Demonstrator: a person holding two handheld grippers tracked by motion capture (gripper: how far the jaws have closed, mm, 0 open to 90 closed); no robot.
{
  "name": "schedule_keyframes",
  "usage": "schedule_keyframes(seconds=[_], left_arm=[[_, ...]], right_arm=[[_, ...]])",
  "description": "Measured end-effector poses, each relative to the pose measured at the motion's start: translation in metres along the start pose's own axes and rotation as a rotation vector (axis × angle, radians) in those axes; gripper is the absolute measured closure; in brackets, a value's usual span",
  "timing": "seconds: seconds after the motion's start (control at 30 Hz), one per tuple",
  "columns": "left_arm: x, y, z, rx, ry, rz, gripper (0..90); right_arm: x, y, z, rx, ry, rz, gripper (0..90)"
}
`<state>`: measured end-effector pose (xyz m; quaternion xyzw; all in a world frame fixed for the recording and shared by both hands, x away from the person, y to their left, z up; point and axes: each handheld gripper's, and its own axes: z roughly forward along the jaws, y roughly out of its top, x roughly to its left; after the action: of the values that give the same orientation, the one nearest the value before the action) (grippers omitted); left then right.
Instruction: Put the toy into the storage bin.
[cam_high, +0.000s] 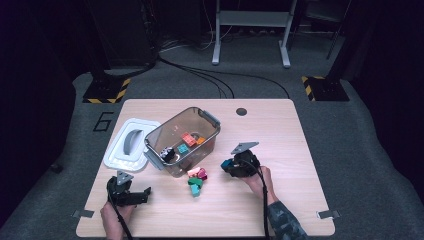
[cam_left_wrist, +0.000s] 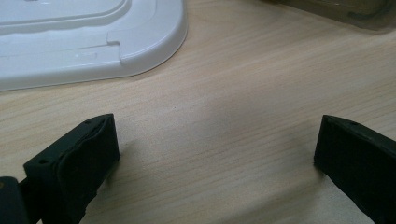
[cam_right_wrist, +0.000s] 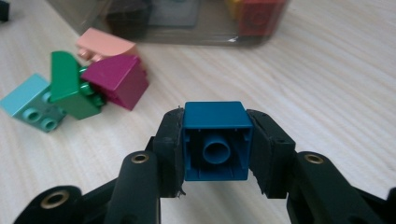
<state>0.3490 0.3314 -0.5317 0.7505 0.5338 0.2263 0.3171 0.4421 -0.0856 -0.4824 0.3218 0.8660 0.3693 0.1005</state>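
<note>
Now the right hand-held gripper (cam_right_wrist: 215, 140) clamps a blue brick (cam_right_wrist: 215, 140).

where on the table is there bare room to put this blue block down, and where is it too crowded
Bare wood lies right of the right gripper holding the blue block, out to the table edge, along the front edge between both hands, and between the open left gripper jaws. It is crowded by the loose blocks before the bin, and at the lid.
</note>
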Motion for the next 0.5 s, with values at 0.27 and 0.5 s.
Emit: schedule_keyframes(seconds=[0.27,0.5], left_arm=[[0.000,0.000,0.000,0.000,0.000,0.001,0.0],[0.000,0.000,0.000,0.001,0.000,0.001,0.0]], right_arm=[[-0.016,0.010,-0.004,-0.023,-0.028,0.043,58.9],[-0.030,0.020,-0.006,-0.030,-0.045,0.077,58.9]])
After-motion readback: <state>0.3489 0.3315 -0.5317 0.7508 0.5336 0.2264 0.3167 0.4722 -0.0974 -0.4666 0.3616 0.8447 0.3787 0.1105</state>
